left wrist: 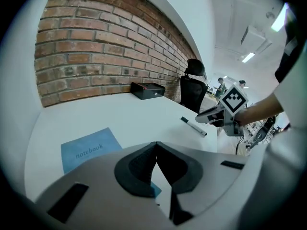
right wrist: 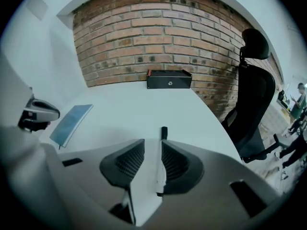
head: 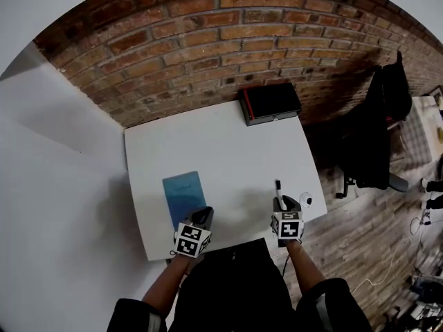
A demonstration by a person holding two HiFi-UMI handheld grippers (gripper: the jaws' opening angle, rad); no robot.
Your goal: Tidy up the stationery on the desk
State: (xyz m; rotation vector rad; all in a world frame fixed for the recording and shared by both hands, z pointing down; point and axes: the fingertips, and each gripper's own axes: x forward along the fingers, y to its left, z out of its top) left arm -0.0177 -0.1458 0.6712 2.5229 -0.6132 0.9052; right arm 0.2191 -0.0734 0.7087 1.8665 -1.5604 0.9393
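Blue and flat, the notebook (head: 184, 194) lies on the left part of the white table (head: 221, 144), close to the edge near you. It has the word "notebook" on its cover. Its long sides run away from you, toward the brick wall (head: 208, 40).

Your left gripper (head: 203, 216) sits low over the near right corner of the notebook. Its two jaws are pressed together at the tips, and nothing is caught between them. A bit of the blue corner shows under them. Your left arm comes up from the bottom and leans in toward the middle.

A black box (head: 270, 103) with a red edge rests at the far side of the table, next to the wall.

To the right lies a pen (right wrist: 160, 162). It is thin and white with a dark cap, and the cap end points away from you. Your right gripper (right wrist: 152, 150) is down around it with its jaws apart. The pen lies between them, right next to the right jaw, and there is a gap on its left side. Your right arm reaches almost straight ahead.

A black chair (head: 377, 130) stands off the right side of the table.
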